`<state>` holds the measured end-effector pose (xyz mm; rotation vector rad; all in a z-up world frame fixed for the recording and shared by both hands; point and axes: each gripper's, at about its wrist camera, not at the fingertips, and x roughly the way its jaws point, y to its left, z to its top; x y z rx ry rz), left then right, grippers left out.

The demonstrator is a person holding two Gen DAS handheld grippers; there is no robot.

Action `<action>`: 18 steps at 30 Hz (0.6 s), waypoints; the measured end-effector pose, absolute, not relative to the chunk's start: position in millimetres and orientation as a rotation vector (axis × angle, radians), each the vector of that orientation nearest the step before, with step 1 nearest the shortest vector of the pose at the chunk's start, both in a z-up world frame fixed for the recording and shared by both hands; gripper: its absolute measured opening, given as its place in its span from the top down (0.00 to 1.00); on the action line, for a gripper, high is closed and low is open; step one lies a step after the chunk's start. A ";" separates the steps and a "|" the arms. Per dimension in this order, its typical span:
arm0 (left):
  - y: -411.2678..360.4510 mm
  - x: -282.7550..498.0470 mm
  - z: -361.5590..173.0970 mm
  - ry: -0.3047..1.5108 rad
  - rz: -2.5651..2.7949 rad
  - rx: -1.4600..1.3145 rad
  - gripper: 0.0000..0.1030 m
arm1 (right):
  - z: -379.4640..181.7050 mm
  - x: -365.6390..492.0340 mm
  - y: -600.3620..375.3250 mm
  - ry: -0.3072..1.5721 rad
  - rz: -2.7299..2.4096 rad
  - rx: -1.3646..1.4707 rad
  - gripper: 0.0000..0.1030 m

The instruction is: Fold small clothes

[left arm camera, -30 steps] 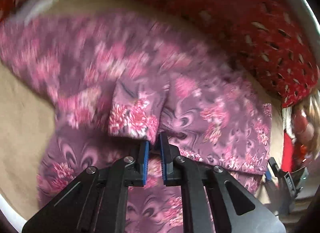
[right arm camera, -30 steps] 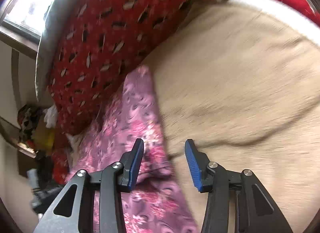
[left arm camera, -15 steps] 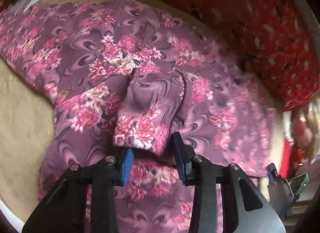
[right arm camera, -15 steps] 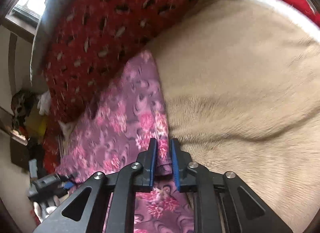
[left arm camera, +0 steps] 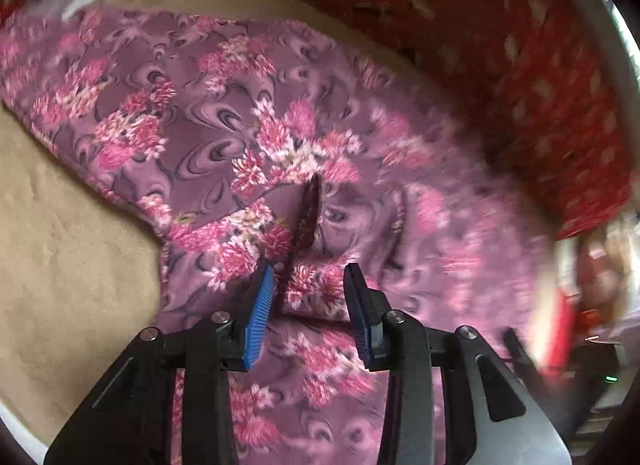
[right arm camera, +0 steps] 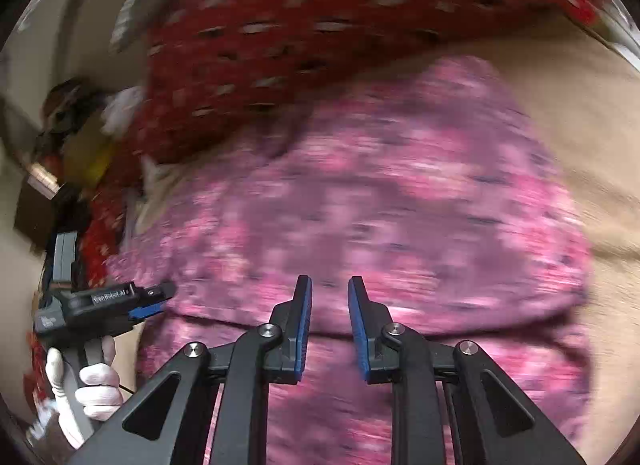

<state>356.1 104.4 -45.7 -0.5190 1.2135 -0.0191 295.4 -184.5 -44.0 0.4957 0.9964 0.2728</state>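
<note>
A purple garment with pink flowers (left arm camera: pixel 248 137) lies spread on a tan blanket (left arm camera: pixel 60 249). My left gripper (left arm camera: pixel 308 285) is open, its blue pads on either side of a folded-in sleeve cuff (left arm camera: pixel 316 285) that rests on the garment. In the right wrist view the garment (right arm camera: pixel 380 217) is blurred and shows a fold edge across it. My right gripper (right arm camera: pixel 329 293) is open and empty just above that fold. The left gripper (right arm camera: pixel 156 301) also shows in the right wrist view, at the garment's left edge, held by a white-gloved hand.
A red patterned pillow or blanket (left arm camera: pixel 500 57) lies along the far side of the garment; it also shows in the right wrist view (right arm camera: pixel 280 45). Tan blanket (right arm camera: pixel 592 137) lies to the right. Clutter sits at the room's left edge (right arm camera: pixel 68 125).
My left gripper let go of the sleeve cuff and opened wider. My right gripper shut on the garment's edge, carried it over into a fold, and has now opened.
</note>
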 end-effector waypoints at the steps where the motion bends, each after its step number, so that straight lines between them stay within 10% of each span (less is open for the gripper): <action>1: 119.9 352.0 -39.7 1.194 -0.026 -0.543 0.67 | -40.2 297.1 -171.5 0.985 0.300 0.484 0.79; 18: 417.0 340.8 -66.5 1.077 0.437 -0.897 0.65 | -78.8 326.5 -6.4 0.919 0.467 0.265 0.69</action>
